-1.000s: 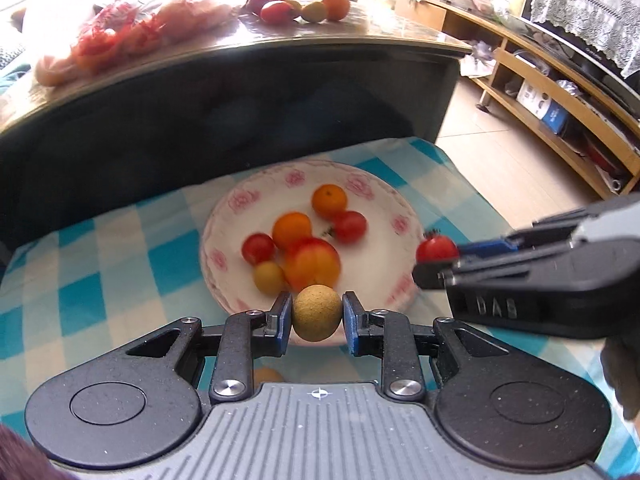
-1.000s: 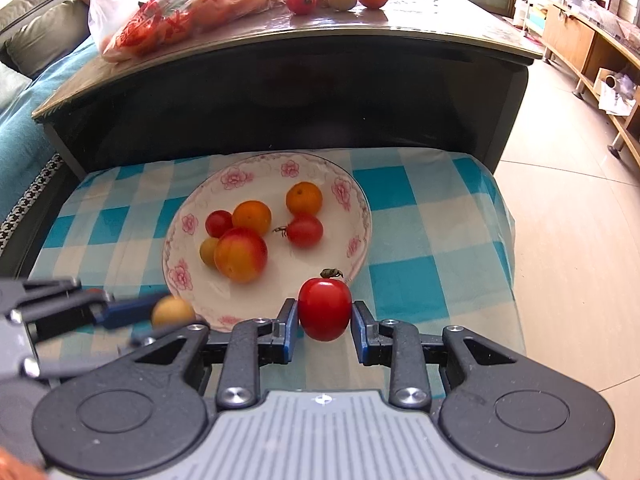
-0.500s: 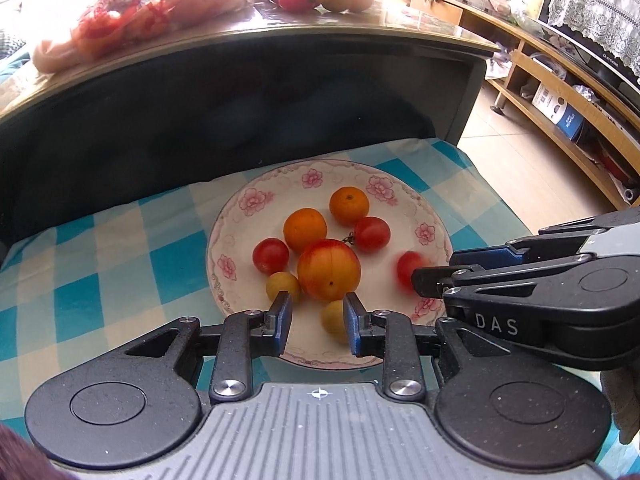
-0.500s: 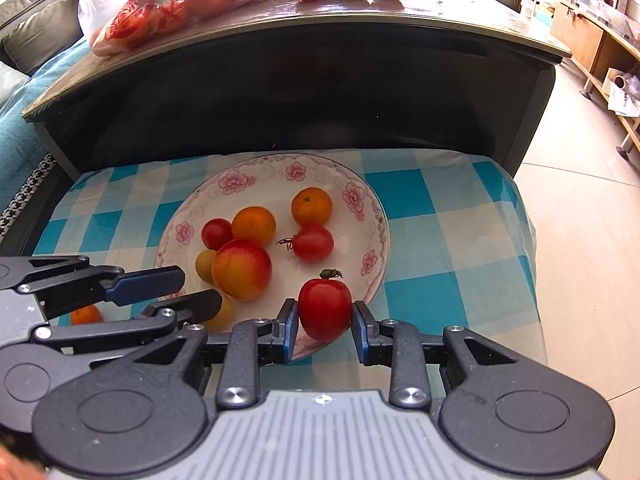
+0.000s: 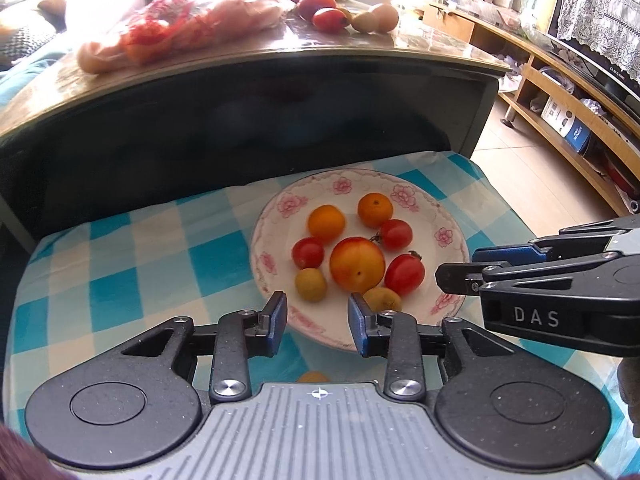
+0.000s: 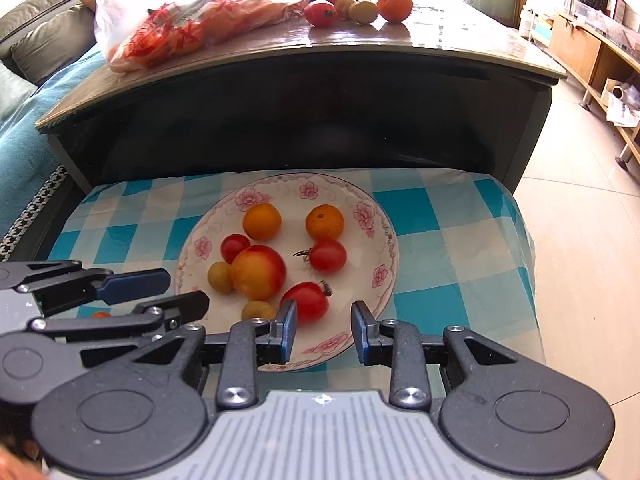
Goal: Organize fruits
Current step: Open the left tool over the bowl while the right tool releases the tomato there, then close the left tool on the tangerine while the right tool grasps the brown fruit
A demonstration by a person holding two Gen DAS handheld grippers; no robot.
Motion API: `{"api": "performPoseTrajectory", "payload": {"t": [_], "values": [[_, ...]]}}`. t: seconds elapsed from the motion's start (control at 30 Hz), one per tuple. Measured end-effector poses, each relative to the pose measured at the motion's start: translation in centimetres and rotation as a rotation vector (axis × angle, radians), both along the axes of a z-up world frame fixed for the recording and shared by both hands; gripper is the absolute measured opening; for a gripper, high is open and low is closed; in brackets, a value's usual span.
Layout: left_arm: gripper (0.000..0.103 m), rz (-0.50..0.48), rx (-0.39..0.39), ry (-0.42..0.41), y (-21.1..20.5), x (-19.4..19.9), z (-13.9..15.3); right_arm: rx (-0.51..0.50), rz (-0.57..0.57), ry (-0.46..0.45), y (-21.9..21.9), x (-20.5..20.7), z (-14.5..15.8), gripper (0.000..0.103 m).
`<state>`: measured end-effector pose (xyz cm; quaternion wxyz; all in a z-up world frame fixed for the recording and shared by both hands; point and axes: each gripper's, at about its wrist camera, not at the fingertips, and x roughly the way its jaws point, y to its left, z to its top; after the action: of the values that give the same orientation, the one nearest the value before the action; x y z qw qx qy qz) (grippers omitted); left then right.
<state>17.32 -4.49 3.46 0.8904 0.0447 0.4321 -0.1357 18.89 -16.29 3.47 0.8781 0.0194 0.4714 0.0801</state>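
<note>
Both your grippers sit at the plate's 6 o'clock edge now. Your left gripper [image 5: 317, 322] has its jaws spread wide with nothing between them; the small yellow-brown fruit [image 5: 382, 299] lies on the plate [image 5: 448, 216] just past its right fingertip. Your right gripper [image 6: 324, 330] is equally wide and empty-handed, and the stemmed red tomato [image 6: 306, 302] rests on the plate right beside its left fingertip.

Read the side of your right gripper in the left camera: white letters "DAS" [image 5: 536, 317] on the black body.

On the flowered plate you have 8 pieces: the big red-yellow peach [image 5: 357, 265] at centre, 2 oranges at 11 and 12 o'clock, a cherry tomato [image 5: 308, 253] at 9, another tomato at 1, a yellow fruit at 7, and the 2 just named at 5 and 4.

The plate sits on a blue-checked cloth [image 5: 120, 264]. Beyond it at 12 o'clock, the dark table [image 6: 440, 32] carries more loose fruit [image 6: 360, 6] and a plastic bag [image 6: 192, 20] printed in red; I can't read that print.
</note>
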Motion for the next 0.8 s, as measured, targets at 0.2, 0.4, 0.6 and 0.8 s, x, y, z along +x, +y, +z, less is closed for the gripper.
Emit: {"api": "performPoseTrajectory", "payload": {"t": [0.2, 0.4, 0.6, 0.8], "values": [[0.045, 0.018, -0.004, -0.008, 1.8, -1.2, 0.5, 0.014, 0.031, -0.010, 1.5, -1.1, 0.8, 0.032], [0.048, 0.045, -0.004, -0.007, 3.8, -2.3, 0.6, 0.018, 0.074, 0.004, 3.5, -2.0, 0.7, 0.032], [0.051, 0.076, -0.008, -0.002, 5.5, -2.8, 0.7, 0.027, 0.108, 0.025, 5.1, -2.8, 0.3, 0.032], [0.056, 0.093, -0.005, 0.013, 6.6, -2.7, 0.2, 0.042, 0.128, 0.054, 6.4, -3.3, -0.4, 0.032]]}}
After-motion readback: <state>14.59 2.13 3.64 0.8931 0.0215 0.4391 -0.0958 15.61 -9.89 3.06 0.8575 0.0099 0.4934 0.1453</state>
